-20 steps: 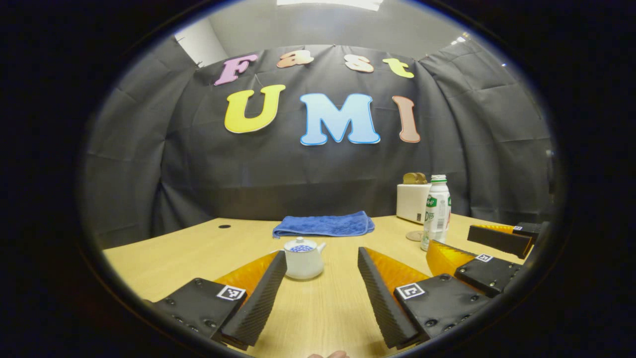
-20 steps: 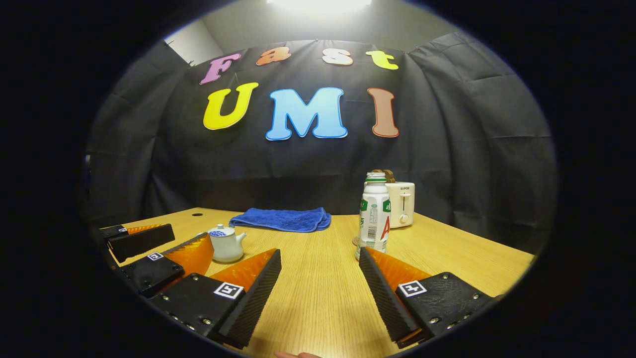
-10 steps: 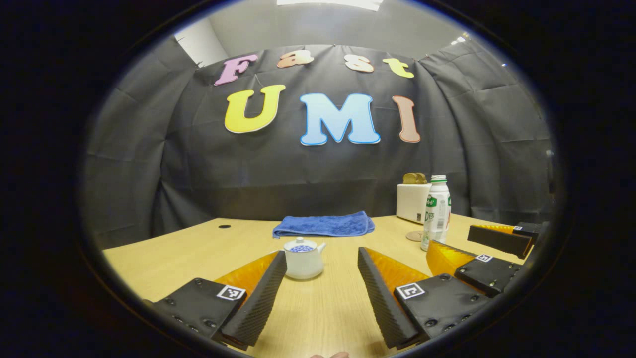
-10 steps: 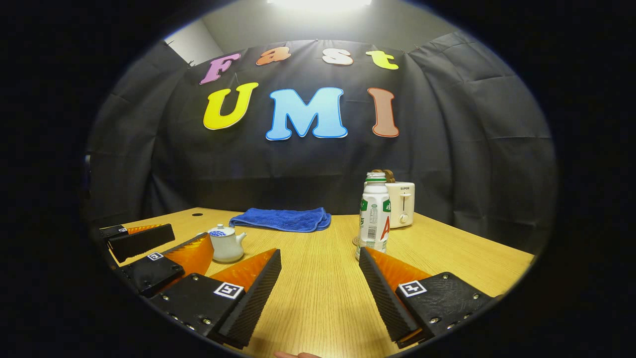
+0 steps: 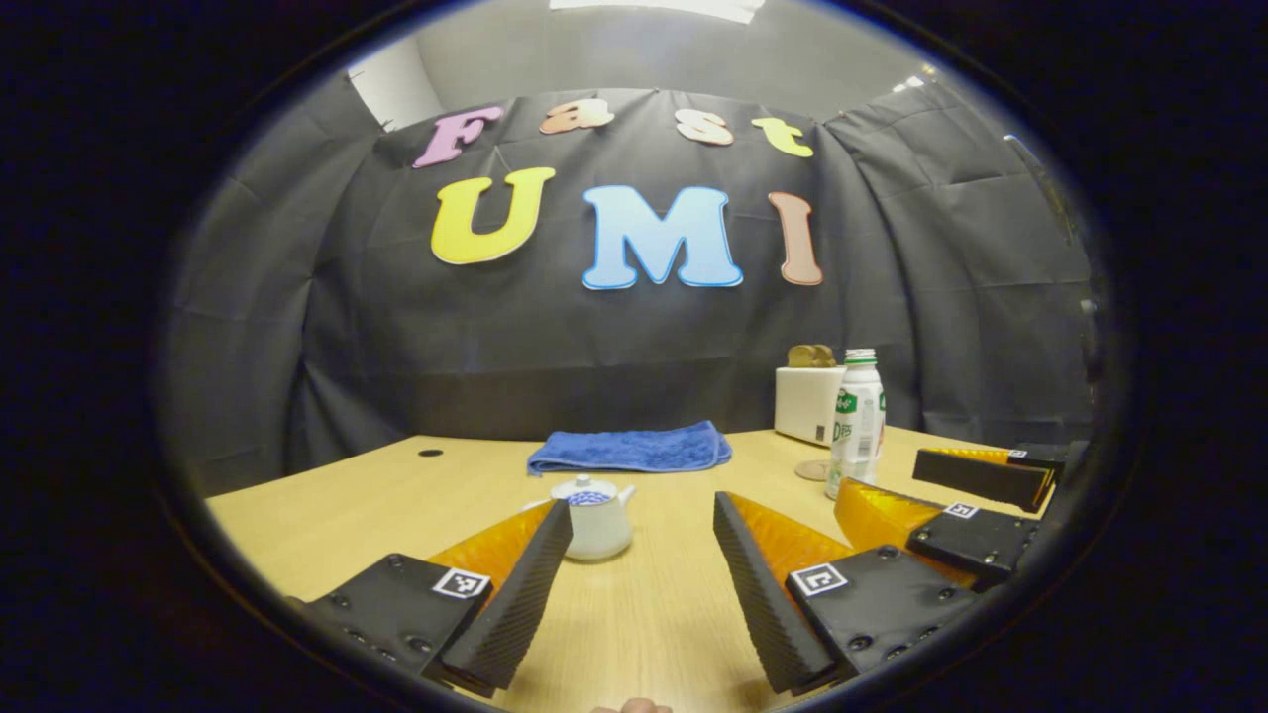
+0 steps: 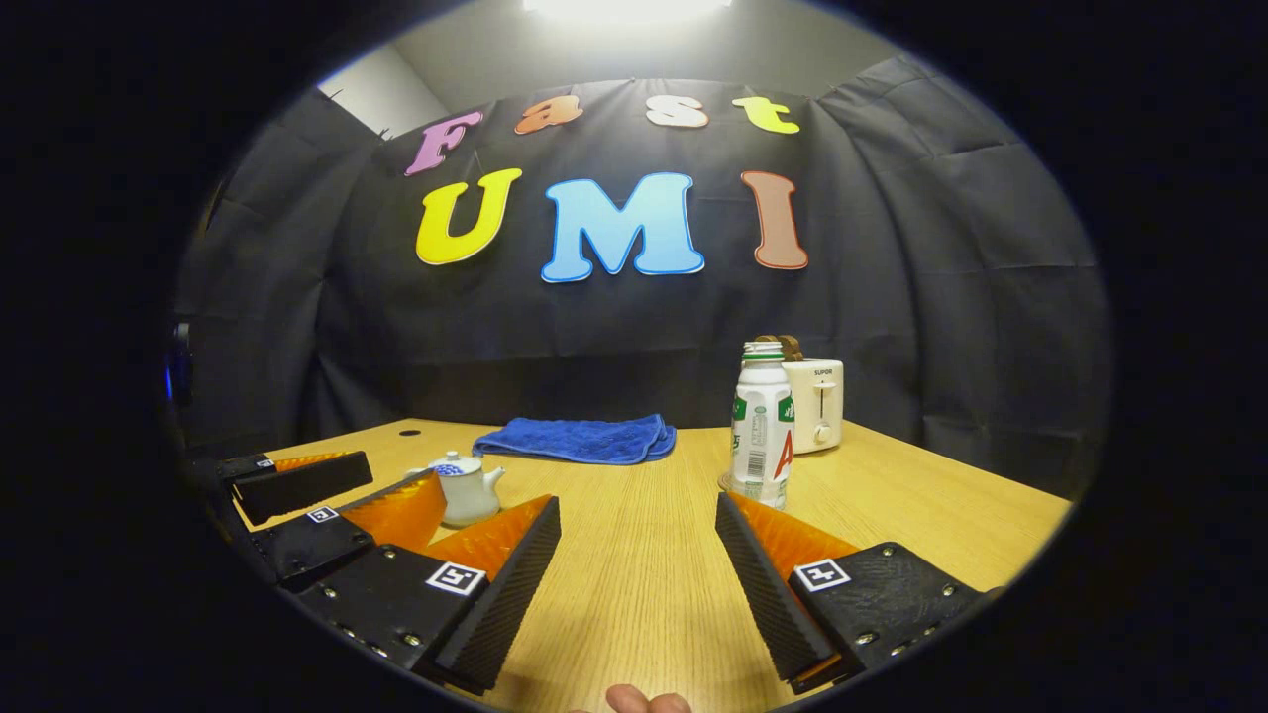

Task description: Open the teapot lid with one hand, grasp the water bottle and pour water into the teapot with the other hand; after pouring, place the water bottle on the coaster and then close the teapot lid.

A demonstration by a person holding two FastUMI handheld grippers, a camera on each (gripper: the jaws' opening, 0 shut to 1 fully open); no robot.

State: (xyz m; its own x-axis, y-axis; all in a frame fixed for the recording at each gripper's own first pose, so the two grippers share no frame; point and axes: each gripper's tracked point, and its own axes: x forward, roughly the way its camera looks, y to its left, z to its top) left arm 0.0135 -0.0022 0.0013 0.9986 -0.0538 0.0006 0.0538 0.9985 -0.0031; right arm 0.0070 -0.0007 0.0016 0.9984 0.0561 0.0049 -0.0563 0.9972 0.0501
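Booth evenly lit from above, ceiling light (image 6: 626, 6) blown out to white glare in the right gripper view, dimmer panel in the left gripper view, soft shadows on the table (image 6: 634, 584) under the fingers, sharp focus, strong fisheye bending at the edges

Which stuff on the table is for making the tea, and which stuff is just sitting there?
For the job:
teapot, its lid on
water bottle, standing upright
coaster, by the bottle
left gripper, open and empty
right gripper, open and empty

Just lying about:
blue towel, folded, behind the teapot
toaster, behind the bottle
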